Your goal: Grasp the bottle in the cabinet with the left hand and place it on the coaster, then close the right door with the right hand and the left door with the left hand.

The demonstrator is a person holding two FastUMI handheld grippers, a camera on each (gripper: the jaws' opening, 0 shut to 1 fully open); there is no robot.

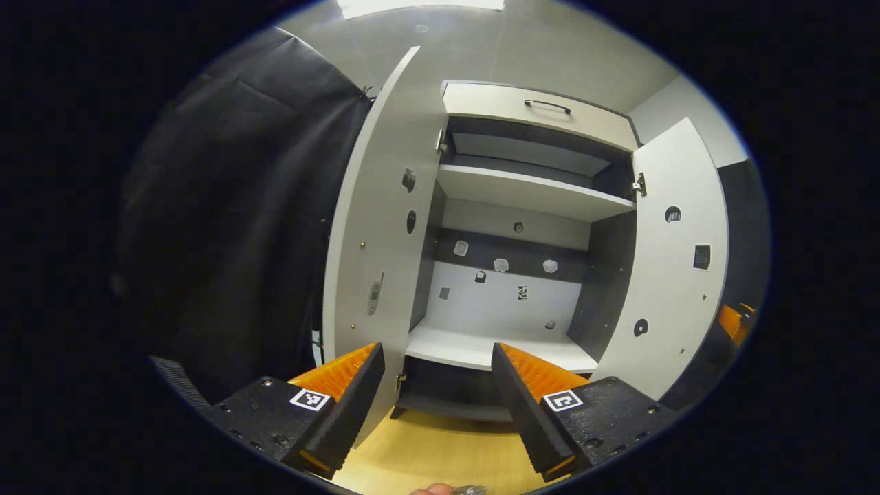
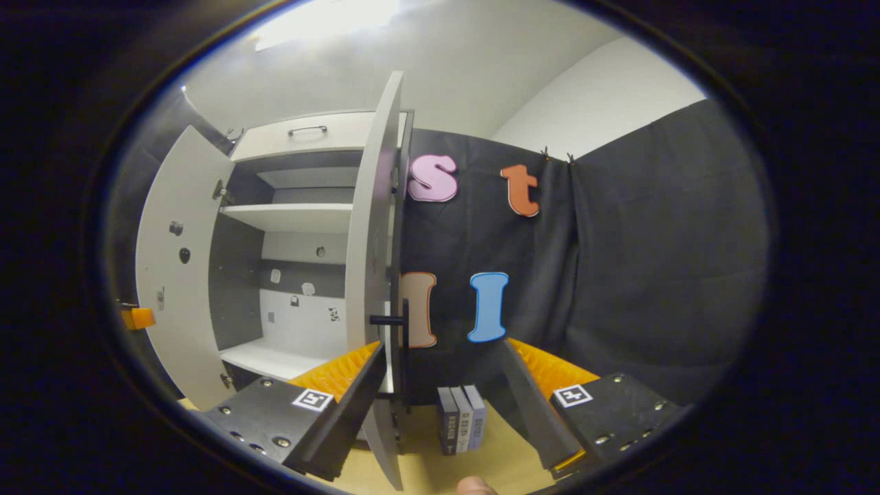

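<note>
Cabinet [image 1: 515, 227] is wide open in the left gripper view, sitting straight ahead on a light wooden top [image 1: 426, 447]. The left door [image 1: 371, 227] swings out toward the camera and the right door [image 1: 670, 261] hangs open on the other side. Up top there's a drawer [image 1: 536, 110] with a dark handle, then an upper shelf [image 1: 529, 192] and a lower shelf [image 1: 481, 347], both bare as far as I can see. A bunch of little stickers [image 1: 500, 265] dot the back panel and the insides of both doors. The left gripper [image 1: 436, 349] has its fingers spread wide with nothing between them, and one fingertip sits right in front of the left door's bottom edge. I can't tell if it's actually touching. There's an orange bit [image 1: 732, 320] poking out past the right door, too cut off to say much.

Over in the right gripper view, the right door [image 2: 371, 240] is seen nearly edge-on, with its dark handle [image 2: 392, 320] sticking out toward the black cloth [image 2: 619, 275]. The right gripper [image 2: 441, 346] is spread apart too, not pinching anything. The door's lower edge runs down just beside one finger. A few books [image 2: 460, 419] stand upright on the wooden top [image 2: 495, 460] between the fingers, farther back. The left door [image 2: 172, 275] stands open on the far side of the cabinet [image 2: 289, 227].
</note>
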